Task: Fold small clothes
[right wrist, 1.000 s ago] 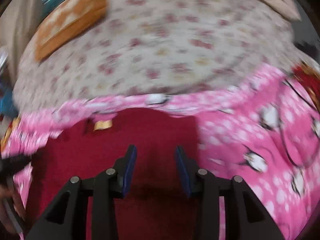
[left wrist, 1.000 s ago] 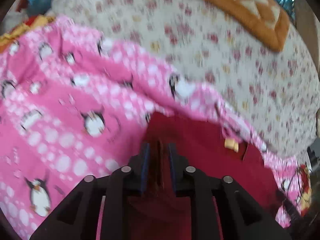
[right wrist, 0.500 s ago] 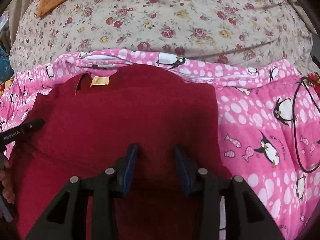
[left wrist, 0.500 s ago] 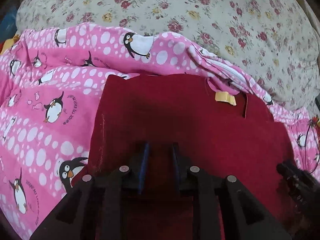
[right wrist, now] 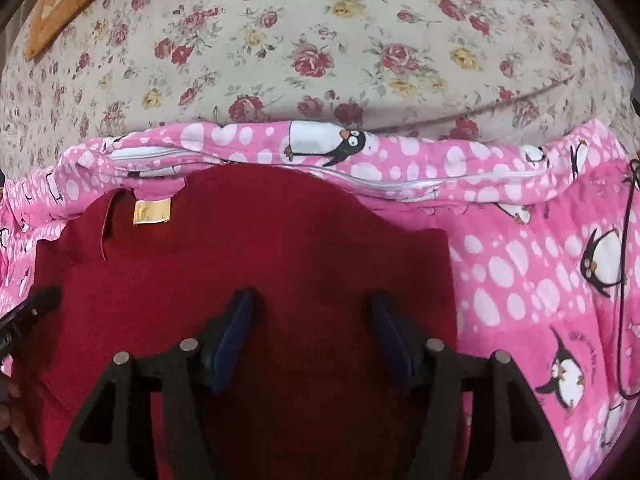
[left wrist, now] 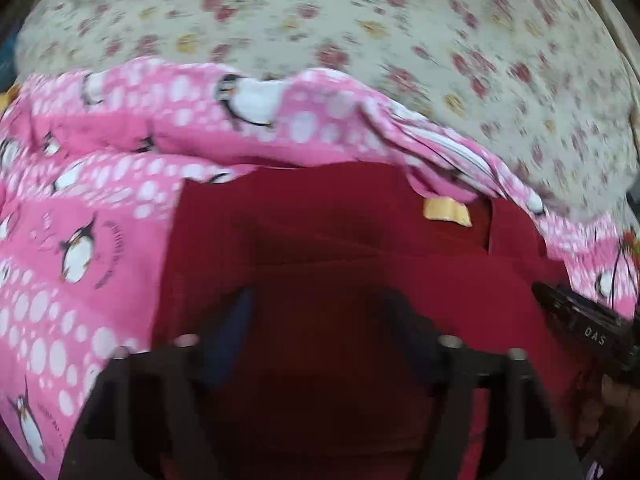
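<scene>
Floral sheet (right wrist: 320, 40) fills 12 o'clock, pink penguin cover (right wrist: 520, 260) below it, red garment (right wrist: 260, 260) flat on the cover at centre, yellow label (right wrist: 152, 212) at its 10 o'clock. Left gripper (left wrist: 320, 320) and right gripper (right wrist: 312, 320) over the garment, jaws opening wide, pads off the cloth.

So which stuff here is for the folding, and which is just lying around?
For the folding:
- dark red garment, lying flat
- left tongs, opening above it
- right tongs, opening above it

Just lying around:
- pink penguin blanket, under the garment
- flowery bedsheet
- orange patterned cushion, far corner
- thin dark cord, on the blanket
</scene>
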A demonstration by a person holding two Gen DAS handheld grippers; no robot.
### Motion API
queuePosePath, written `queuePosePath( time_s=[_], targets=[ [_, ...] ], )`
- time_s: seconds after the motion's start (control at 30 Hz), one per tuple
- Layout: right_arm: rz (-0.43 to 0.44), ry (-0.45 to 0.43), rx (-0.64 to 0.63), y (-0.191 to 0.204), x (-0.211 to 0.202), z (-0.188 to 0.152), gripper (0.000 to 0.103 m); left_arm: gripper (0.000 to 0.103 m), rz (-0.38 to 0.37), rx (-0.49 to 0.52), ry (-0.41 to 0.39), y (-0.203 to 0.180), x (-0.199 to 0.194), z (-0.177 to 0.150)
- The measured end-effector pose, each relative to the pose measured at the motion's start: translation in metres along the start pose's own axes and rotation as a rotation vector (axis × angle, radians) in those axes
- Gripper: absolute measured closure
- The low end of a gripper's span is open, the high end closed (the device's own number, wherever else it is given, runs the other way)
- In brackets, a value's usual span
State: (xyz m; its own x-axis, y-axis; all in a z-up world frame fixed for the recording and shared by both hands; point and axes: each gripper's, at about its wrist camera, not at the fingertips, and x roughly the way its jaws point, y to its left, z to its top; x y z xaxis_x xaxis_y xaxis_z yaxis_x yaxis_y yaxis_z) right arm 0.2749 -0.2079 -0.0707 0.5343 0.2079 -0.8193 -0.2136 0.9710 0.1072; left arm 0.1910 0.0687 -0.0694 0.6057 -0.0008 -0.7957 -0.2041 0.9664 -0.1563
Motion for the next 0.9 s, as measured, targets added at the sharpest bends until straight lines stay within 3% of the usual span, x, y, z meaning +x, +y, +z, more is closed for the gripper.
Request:
queuePosePath(
  time_s=[0.1, 0.37, 0.43, 0.47, 0.57, 0.7, 0.8, 0.9],
  targets=[
    [-0.008, -0.007, -0.004, 0.0, -0.001, 0.0, 0.036, 0.039, 0.025, 0.033, 0.004, -0.008, 0.002, 0.0],
    [0.0, -0.026, -0.009, 0.005, -0.001, -0.002, 0.033, 0.027, -0.008, 0.041, 0.008, -0.009, 0.004, -0.001],
    [0.01, -0.071, -0.005, 0.006, -0.011, -0.001, 0.034, 0.028, -0.018, 0.031, -0.003, -0.009, 0.0, -0.001],
    [0.003, -0.108, -0.009, 0.007, -0.021, -0.003, 0.035, 0.034, -0.007, 0.021, -0.018, -0.011, -0.002, -0.001],
    [-0.055, -0.158, -0.056, 0.017, -0.053, -0.014, 0.035, 0.04, 0.015, 0.007, -0.036, -0.014, -0.021, -0.004],
    [-0.043, -0.004, -0.075, 0.021, -0.046, -0.045, 0.024, 0.039, 0.067, 0.059, 0.012, -0.024, -0.01, -0.02],
    [-0.077, -0.048, -0.11, 0.027, -0.065, -0.053, 0.025, 0.039, 0.063, 0.081, 0.001, -0.026, -0.017, -0.026],
    [-0.026, -0.152, -0.059, 0.025, -0.114, -0.078, 0.025, 0.039, 0.008, 0.074, -0.004, -0.017, -0.042, -0.04]
  ],
)
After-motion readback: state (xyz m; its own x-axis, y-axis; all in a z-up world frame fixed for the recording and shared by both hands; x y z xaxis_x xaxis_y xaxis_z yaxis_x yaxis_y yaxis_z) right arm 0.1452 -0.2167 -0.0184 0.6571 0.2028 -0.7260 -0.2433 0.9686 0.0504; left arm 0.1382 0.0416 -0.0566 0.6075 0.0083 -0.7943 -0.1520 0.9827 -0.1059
